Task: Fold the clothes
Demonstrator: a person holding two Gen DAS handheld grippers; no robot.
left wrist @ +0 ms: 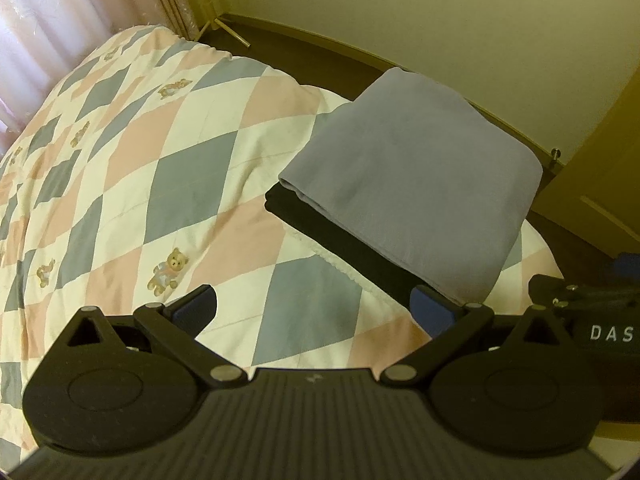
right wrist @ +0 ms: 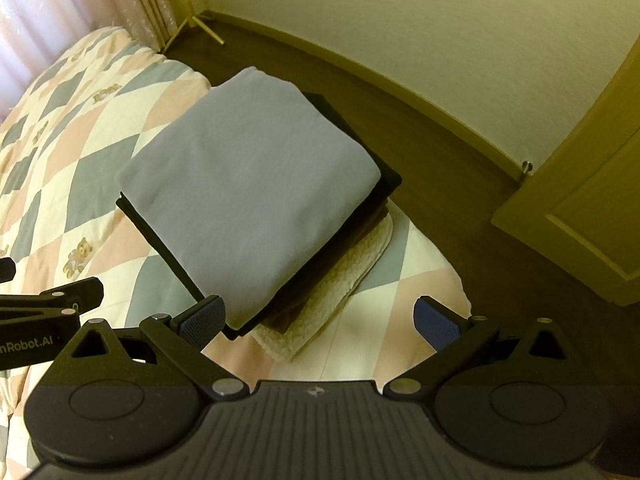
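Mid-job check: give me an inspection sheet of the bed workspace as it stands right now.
Surface: diamond-patterned quilt with teddy bears, fairly flat.
Job's things: folded grey garment on top of folded black garment, over cream fleecy item, stacked at the bed's corner.
Clutter: nothing seen.
Grippers: left gripper and right gripper both open, holding nothing.
Cables: nothing seen.
Surroundings: dark wooden floor, pale curtain, yellowish door.

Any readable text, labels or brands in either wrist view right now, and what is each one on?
"DAS", cut off by the frame edge: on the right gripper body, left wrist view.
"nRobot.AI", its start cut off: on the left gripper body, right wrist view.
No readable text on the folded clothes or quilt.
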